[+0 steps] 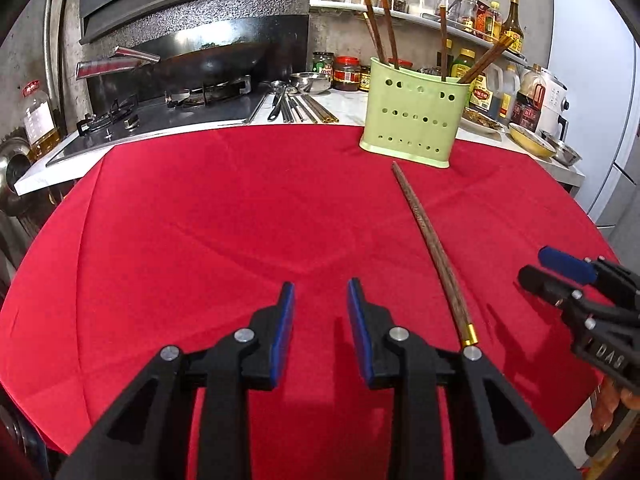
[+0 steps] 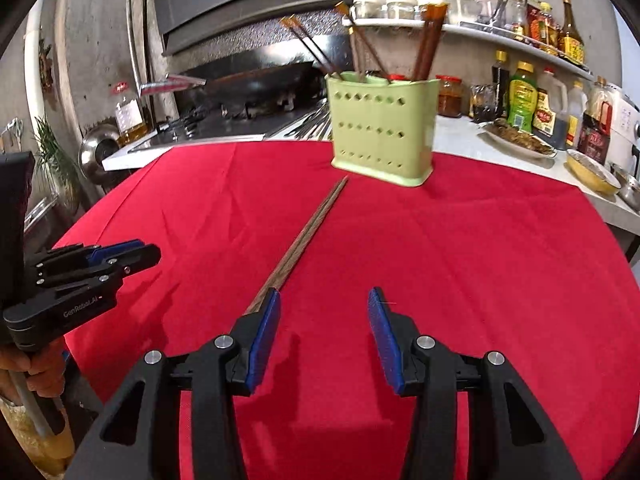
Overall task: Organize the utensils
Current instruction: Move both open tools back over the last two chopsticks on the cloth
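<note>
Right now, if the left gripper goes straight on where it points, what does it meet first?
Most likely the bare red cloth: the left gripper tilts downward, its open jaws empty. The chopstick lies off to its right.

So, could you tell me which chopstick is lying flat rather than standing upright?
The gold-capped chopstick on the red cloth; the others stand in the green holder.
</note>
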The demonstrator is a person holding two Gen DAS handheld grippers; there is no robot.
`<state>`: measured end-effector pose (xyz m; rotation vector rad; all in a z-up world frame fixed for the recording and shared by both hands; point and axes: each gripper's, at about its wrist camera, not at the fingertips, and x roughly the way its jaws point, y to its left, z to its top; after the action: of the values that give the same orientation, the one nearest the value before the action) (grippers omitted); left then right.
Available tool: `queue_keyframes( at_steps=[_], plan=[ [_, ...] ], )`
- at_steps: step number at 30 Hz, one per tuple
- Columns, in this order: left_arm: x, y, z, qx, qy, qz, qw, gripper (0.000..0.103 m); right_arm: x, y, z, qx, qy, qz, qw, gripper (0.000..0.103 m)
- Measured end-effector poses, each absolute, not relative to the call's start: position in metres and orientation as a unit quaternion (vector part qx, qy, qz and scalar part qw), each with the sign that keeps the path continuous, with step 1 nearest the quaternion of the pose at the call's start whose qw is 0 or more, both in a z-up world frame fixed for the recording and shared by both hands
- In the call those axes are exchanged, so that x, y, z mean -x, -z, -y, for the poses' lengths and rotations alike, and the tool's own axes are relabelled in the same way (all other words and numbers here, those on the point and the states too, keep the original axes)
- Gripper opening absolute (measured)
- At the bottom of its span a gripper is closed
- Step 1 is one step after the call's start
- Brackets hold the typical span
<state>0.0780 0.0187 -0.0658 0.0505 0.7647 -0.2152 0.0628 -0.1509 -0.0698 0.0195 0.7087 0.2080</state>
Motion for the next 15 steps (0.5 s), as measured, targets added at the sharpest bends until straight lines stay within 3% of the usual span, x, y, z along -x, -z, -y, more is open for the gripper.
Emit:
queue_keyframes(
  at_steps=[3,5,15],
  plan=[
    [-0.079,0.067,-0.025,-0.023,0.101,-0.368,0.924,0.027,-0.067,0.074,0.141,-0.008,-0.101,-0.351,0.931,0.030],
    [-0.079,0.065,-0.028,-0.022,0.096,-0.362,0.927,0.027,-0.071,0.078,0.136,-0.006,-0.103,-0.357,0.928,0.027],
    [-0.087,0.071,-0.037,-0.015,0.101,-0.366,0.925,0.027,-0.088,0.089,0.117,0.006,-0.099,-0.386,0.917,0.021]
  ],
)
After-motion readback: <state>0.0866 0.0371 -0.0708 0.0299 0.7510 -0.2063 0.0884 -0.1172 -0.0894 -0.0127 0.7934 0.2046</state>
